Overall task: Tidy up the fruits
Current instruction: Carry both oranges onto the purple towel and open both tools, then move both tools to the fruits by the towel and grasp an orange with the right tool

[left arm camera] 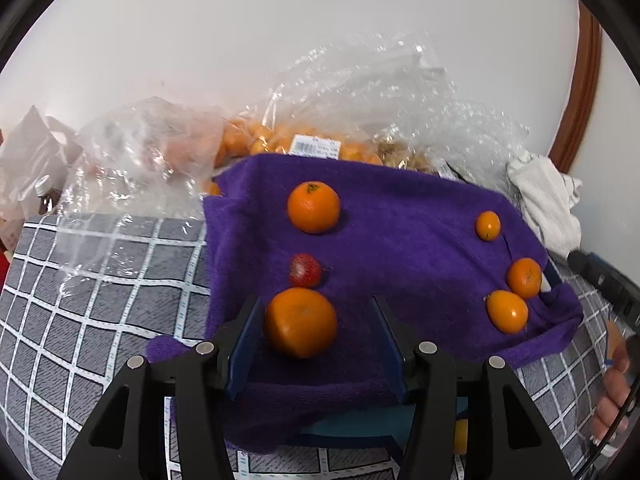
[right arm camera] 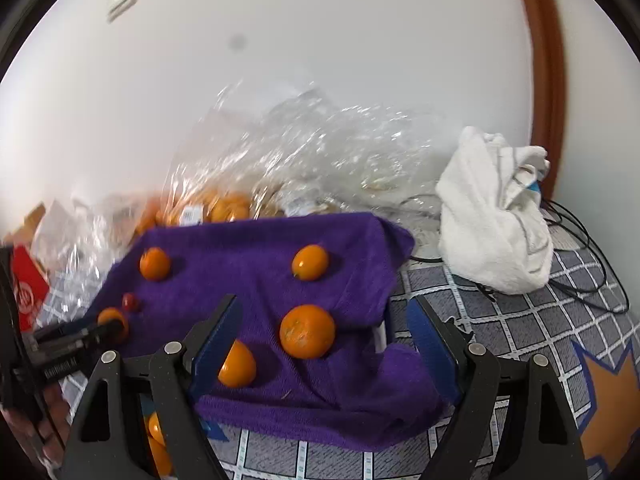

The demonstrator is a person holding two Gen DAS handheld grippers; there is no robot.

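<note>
A purple towel [left arm camera: 400,240] covers a raised box and carries several oranges and a red strawberry [left arm camera: 305,270]. My left gripper [left arm camera: 316,330] is open, its jaws on either side of a large orange [left arm camera: 301,322] that touches the left pad. Another large orange [left arm camera: 313,207] lies farther back. Three smaller oranges sit at the towel's right edge [left arm camera: 507,311]. My right gripper [right arm camera: 324,336] is open over the towel [right arm camera: 260,272], with one orange [right arm camera: 307,337] between its jaws and another [right arm camera: 237,364] beside its left finger. The left gripper shows at the left of the right wrist view [right arm camera: 108,330].
Clear plastic bags [left arm camera: 304,136] of oranges lie behind the towel against the white wall. A white cloth [right arm camera: 496,216] and black cables [right arm camera: 580,240] lie at the right. The grey checked cover [left arm camera: 100,300] spreads around. More oranges [right arm camera: 158,444] sit low beside the box.
</note>
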